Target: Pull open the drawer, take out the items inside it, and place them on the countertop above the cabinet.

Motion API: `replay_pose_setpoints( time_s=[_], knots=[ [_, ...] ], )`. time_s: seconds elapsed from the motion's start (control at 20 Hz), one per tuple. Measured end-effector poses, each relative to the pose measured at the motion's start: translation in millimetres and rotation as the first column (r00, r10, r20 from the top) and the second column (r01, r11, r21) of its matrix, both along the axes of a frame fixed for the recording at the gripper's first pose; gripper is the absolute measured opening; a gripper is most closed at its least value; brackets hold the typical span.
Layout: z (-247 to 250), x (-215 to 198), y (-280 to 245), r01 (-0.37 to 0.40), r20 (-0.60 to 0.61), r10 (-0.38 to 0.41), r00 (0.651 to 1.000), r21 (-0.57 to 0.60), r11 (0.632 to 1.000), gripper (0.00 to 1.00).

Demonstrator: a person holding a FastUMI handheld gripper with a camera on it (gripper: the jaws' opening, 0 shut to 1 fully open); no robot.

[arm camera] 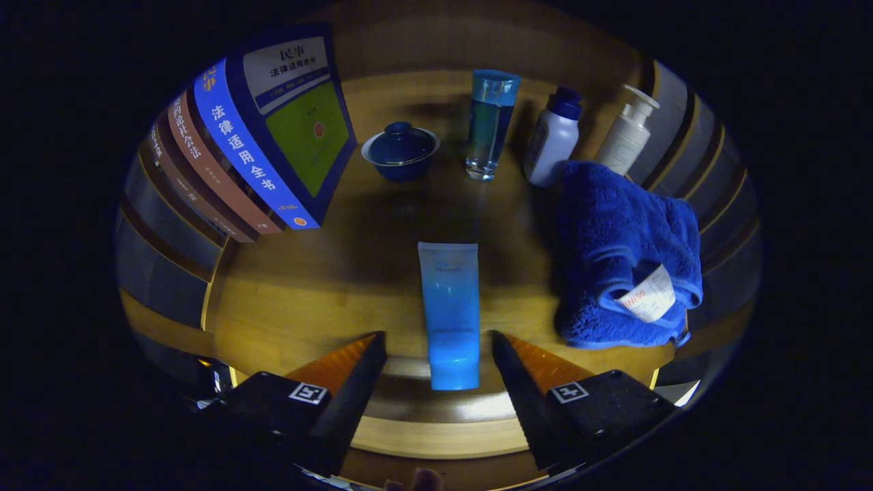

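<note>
The wooden tabletop (286, 300) carries leaning law books (273, 136) with Chinese titles, a folded blue towel (614, 252) with a small paper tag (649, 294) too small to read, bottles and a lidded cup (400, 151). A blue tube (449, 310) lies flat, its near end between the tongs (438, 348), which stand released and do not touch it. I judge the tube is just placed; the next move calls for backing away toward the drawer.
</note>
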State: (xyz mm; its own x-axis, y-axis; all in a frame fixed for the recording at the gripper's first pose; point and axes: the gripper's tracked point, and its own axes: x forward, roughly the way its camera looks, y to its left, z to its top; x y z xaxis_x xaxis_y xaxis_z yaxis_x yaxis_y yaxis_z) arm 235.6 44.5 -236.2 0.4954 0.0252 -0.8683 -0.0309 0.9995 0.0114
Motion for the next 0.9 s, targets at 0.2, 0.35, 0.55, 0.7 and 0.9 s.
replay_pose_setpoints(
  time_s=[0.2, 0.35, 0.55, 0.7, 0.9],
  knots=[
    [15, -20, -1, 0.030, 0.082, -0.031, 0.996, 0.018, 0.999, 1.00],
    [28, -43, -8, 0.044, 0.162, -0.040, 0.986, -0.018, 0.999, 1.00],
    [62, -71, -10, 0.022, 0.337, 0.001, 0.942, -0.065, 0.998, 1.00],
    [90, -102, -14, 0.032, 0.460, 0.016, 0.888, -0.097, 0.995, 1.00],
    [124, -153, -17, 0.062, 0.620, 0.004, 0.784, -0.085, 0.994, 1.00]
  ],
)
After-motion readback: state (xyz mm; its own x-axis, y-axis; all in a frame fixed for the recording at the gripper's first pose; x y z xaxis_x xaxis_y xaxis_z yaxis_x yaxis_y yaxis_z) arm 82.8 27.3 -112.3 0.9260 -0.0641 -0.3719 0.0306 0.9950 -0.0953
